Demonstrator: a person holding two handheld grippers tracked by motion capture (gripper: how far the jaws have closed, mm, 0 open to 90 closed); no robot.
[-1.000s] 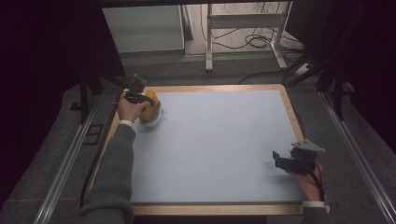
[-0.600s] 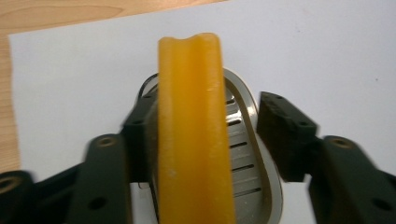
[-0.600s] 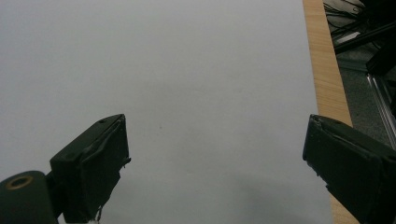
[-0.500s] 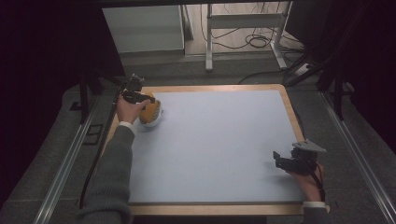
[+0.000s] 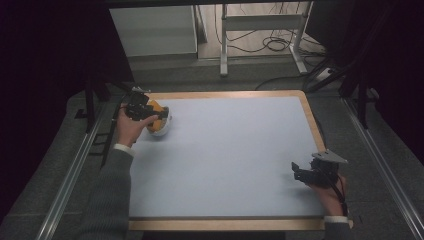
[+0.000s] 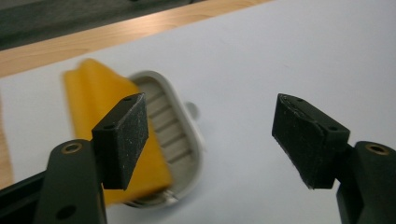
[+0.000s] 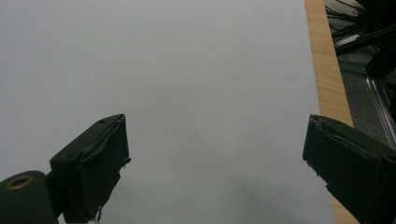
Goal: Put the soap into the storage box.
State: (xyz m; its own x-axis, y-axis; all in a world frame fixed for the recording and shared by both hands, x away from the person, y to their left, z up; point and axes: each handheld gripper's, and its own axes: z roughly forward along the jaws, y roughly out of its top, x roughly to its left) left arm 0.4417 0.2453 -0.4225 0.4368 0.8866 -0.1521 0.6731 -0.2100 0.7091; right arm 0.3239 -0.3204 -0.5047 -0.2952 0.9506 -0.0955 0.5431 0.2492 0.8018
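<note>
Left claw [image 6: 208, 140], jaws apart, hovers over a yellow cloth [image 6: 100, 121] in a white ridged dish [image 6: 180, 140], far left; right claw [image 7: 215, 163] gapes, near right.

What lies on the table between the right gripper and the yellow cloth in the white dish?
Nothing: in the high view, bare pale mat separates right gripper from yellow cloth.
</note>
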